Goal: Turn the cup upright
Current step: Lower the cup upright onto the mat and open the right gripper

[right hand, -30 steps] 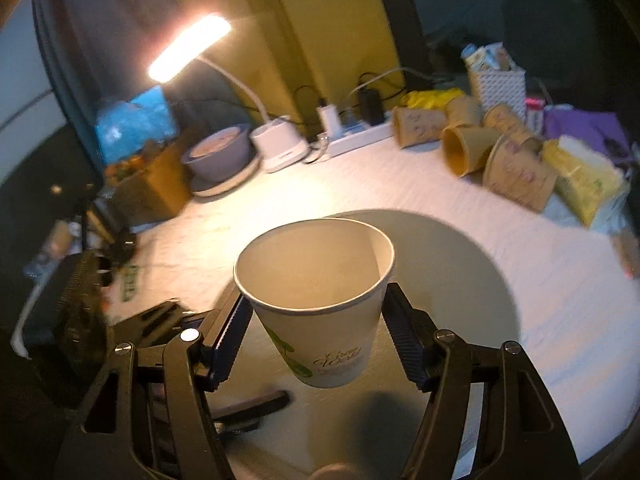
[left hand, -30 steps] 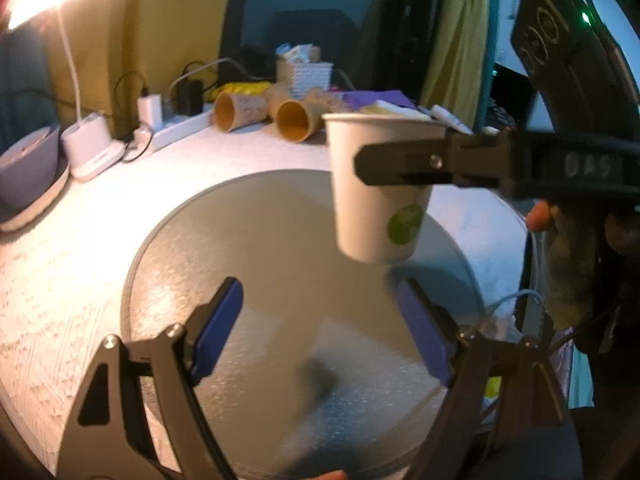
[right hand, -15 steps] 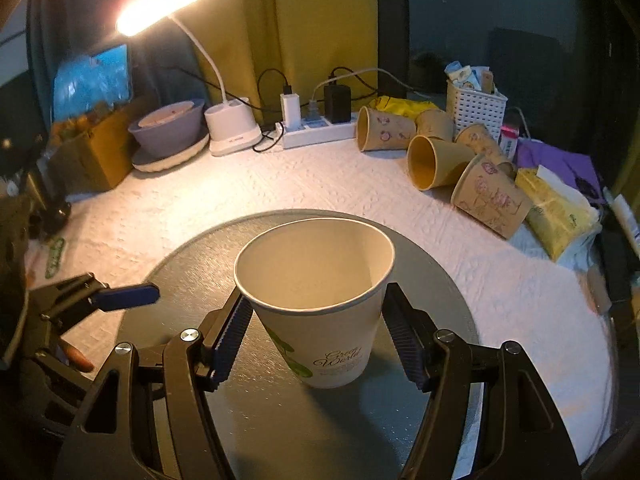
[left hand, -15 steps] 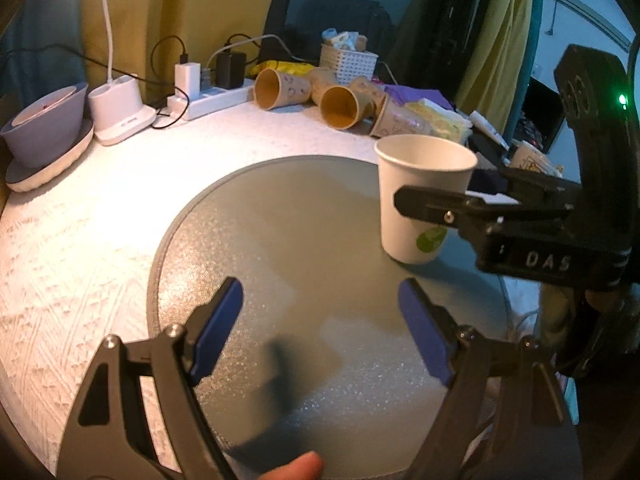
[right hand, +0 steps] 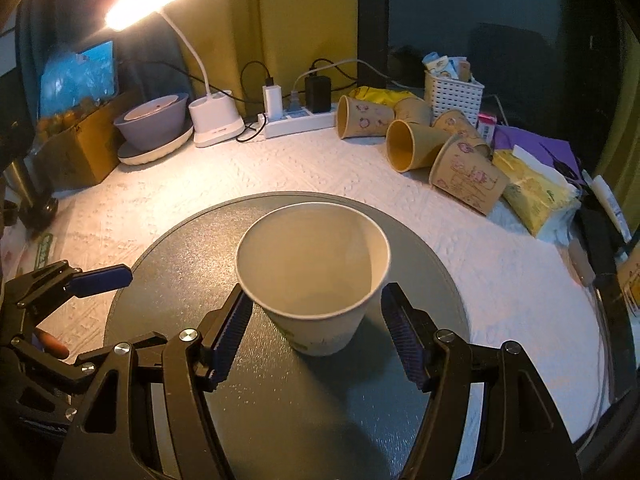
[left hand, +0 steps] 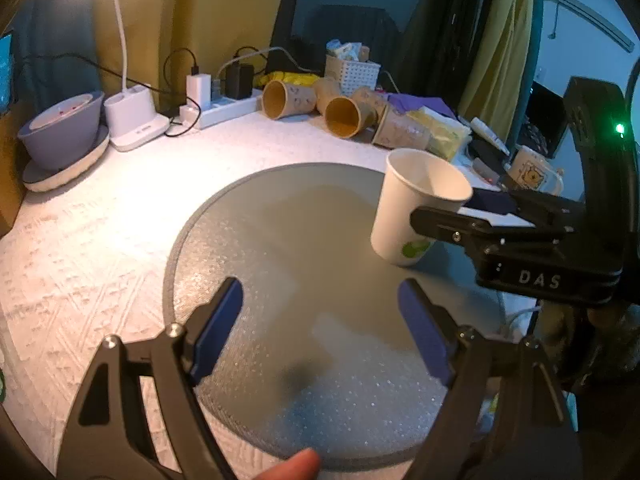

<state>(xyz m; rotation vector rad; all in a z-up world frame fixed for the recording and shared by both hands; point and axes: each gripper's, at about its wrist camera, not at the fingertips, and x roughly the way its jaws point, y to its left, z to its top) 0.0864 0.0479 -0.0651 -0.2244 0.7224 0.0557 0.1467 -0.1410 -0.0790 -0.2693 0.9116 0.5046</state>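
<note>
the cup (right hand: 316, 280) has come down from mid-air onto the mat (right hand: 280, 400), mouth up, near its right edge. the right gripper (right hand: 316, 332) has let go, fingers just clear of its sides; the left gripper (left hand: 320, 320) hangs spread, holding nothing. back straight out without brushing the rim.

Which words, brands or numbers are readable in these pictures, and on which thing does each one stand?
"DAS": on the right gripper, white letters on its black body, left wrist view.
White cup: green print low on its side, too blurred to read.
Brown cups: drawings, no readable words.
Green label at the table edge: too blurred to read.
</note>
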